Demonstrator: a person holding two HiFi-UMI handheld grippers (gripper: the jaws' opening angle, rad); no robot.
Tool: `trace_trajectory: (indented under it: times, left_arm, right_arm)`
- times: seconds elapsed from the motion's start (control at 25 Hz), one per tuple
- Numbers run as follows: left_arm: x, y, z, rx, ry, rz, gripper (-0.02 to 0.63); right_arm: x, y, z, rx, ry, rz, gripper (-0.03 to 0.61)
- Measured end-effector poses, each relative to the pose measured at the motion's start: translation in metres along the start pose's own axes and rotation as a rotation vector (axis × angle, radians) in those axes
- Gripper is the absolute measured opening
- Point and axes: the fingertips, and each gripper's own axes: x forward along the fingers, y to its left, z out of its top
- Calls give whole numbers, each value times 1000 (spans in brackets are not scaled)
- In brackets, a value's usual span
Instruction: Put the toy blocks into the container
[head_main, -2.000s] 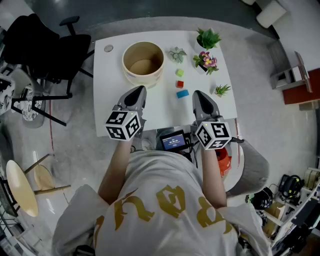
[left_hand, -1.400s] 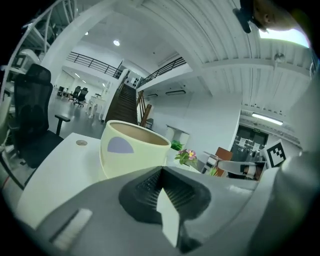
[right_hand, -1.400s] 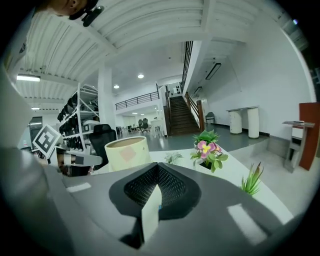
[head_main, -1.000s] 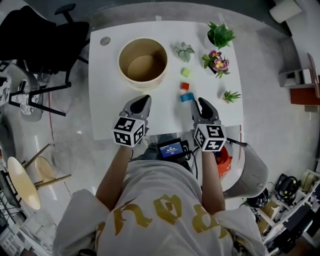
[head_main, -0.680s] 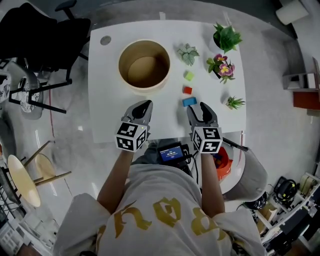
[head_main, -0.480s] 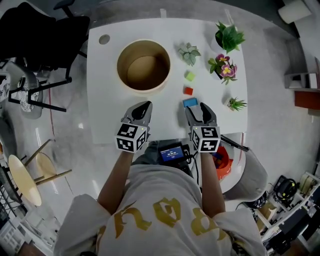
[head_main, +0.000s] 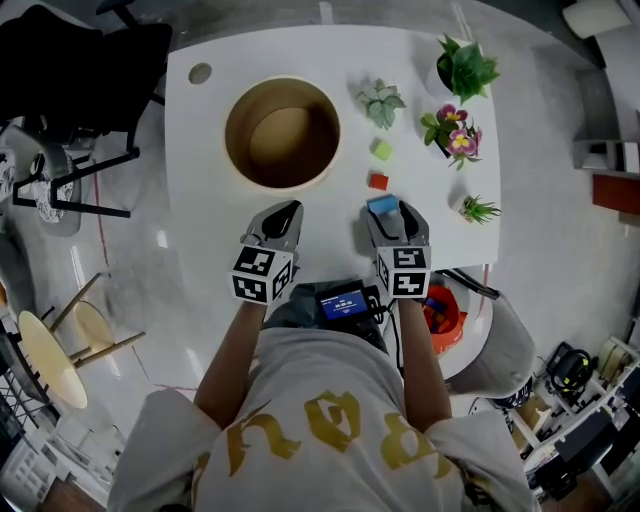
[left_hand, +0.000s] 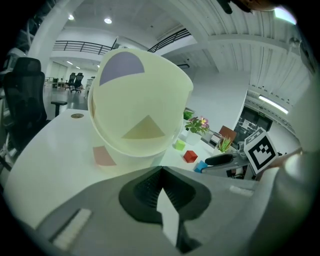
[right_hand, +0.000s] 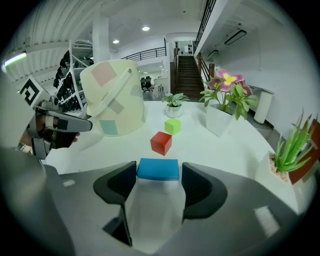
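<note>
On a white bench (head_main: 200, 200) above a glossy grey floor (head_main: 130, 300), the right hand-held gripper (head_main: 388, 212) has just been opening its jaws and stands released around the blue block (right_hand: 158, 168). The red block (head_main: 378, 181) and green block (head_main: 381, 149) lie beyond. The left hand-held gripper (head_main: 286, 210) is clenched, empty, before the cream container (right_hand: 117, 107).

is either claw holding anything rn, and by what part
Nothing is held. The right claw has just been opening, and the blue block lies loose between its jaw tips. The left claw is shut and empty.
</note>
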Motion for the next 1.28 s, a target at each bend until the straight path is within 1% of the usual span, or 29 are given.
trace_trajectory:
  times: [0.4,0.72,0.96,1.04,1.28]
  left_arm:
    - [7,3,-5,-10,11,2,2]
    - [4,2,-6,-6,12,3,2]
    - [-1,0,0,-7,-17,-2,2]
    - [-4,0,3,-15,-36,-5,2]
    - [-11,1,7,-2,-49,4,0]
  right_arm:
    - [9,3,-4,-33,29,5,300]
    - [7,5,-2,-24,28,11,293]
    - [1,8,-1,10,4,19,291]
    - [-3,9,0,8,-1,15,291]
    - [-10,12,6,-4,-15,12,290]
